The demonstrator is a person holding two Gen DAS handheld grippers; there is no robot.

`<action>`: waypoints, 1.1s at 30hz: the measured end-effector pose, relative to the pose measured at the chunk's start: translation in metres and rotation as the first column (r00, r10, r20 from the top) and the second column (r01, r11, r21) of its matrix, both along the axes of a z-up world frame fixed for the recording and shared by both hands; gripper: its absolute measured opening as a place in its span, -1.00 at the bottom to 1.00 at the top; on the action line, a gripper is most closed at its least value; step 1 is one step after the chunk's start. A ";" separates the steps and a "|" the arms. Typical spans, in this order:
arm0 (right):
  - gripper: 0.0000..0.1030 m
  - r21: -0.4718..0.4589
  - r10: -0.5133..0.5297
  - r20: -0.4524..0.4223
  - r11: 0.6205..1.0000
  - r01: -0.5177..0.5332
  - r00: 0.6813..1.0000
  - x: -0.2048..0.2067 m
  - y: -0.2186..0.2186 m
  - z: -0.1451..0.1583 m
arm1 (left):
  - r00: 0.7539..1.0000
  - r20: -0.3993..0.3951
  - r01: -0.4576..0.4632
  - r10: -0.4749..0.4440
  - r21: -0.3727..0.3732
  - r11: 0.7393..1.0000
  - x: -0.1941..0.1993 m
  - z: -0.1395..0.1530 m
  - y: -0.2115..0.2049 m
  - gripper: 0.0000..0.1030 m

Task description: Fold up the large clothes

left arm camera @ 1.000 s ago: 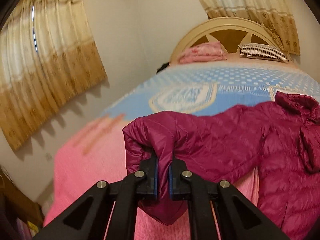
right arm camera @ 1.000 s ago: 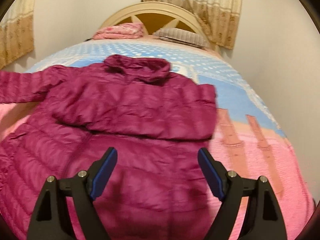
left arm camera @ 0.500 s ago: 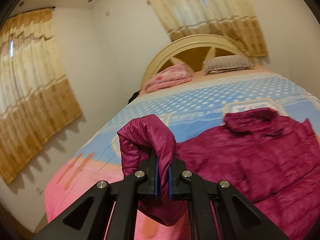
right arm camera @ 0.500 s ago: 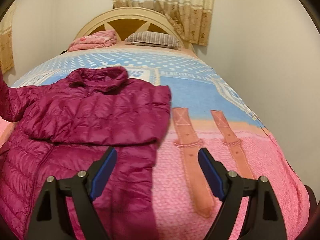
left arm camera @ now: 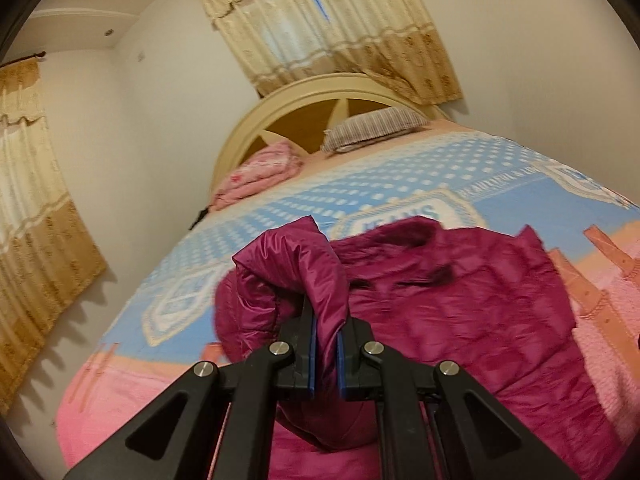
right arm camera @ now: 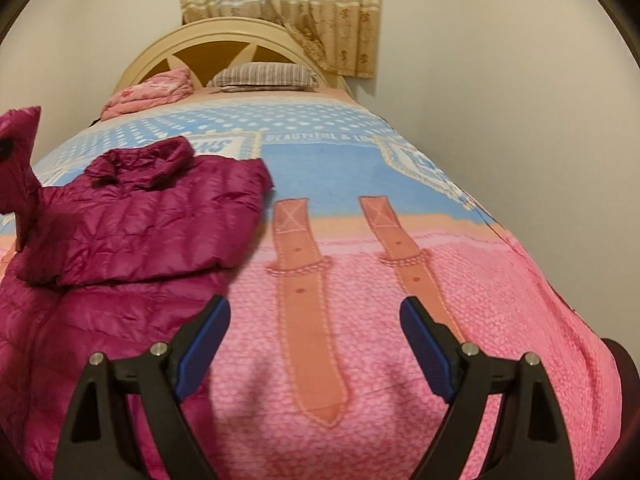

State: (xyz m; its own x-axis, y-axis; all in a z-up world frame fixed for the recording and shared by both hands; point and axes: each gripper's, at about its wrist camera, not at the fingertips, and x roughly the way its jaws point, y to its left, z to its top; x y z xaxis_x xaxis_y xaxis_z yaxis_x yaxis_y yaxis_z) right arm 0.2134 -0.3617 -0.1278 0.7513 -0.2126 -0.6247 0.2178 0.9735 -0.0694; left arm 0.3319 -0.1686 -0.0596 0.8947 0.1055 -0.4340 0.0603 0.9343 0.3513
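A: Anything on the bed [right arm camera: 400,360]?
B: Maroon quilted jacket [right arm camera: 152,224], spread flat, 1 sleeve [left arm camera: 296,264] lifted.
A: Jaws?
B: Left gripper [left arm camera: 326,350] clamped on sleeve. Right gripper [right arm camera: 316,344] wide apart, gripping nothing.

A bed [right arm camera: 440,280] with an arched cream headboard [left arm camera: 280,104] stands against plain pale walls [right arm camera: 500,80]. Its blanket [right arm camera: 320,168] is blue and pink. A striped pillow [right arm camera: 264,74] and a folded pink quilt [left arm camera: 260,172] lie at the head. Beige curtains [left arm camera: 328,32] hang behind, and more [left arm camera: 32,200] on the side wall.
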 end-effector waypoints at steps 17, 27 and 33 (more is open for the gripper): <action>0.72 0.048 -0.022 -0.009 0.999 0.023 1.000 0.005 -0.011 -0.028 | 0.990 -0.112 0.091 -0.090 0.004 0.996 0.013 -0.062 -0.058 0.20; 0.72 0.050 -0.012 -0.015 0.999 0.013 1.000 0.004 -0.008 -0.029 | 0.999 -0.005 0.051 -0.051 0.054 0.997 0.005 -0.046 -0.031 0.94; 0.72 0.051 0.006 -0.012 0.999 -0.006 1.000 0.005 0.000 -0.023 | 0.996 -0.043 -0.075 0.076 0.015 0.997 0.023 -0.047 0.043 0.94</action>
State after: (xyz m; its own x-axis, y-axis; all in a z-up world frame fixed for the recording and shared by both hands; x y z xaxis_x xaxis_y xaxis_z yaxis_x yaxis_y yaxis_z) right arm 0.2185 -0.3617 -0.1504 0.7446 -0.1759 -0.6439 0.2113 0.9772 -0.0226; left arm 0.3548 -0.1256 -0.1067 0.8644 0.1782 -0.4702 0.0050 0.9321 0.3623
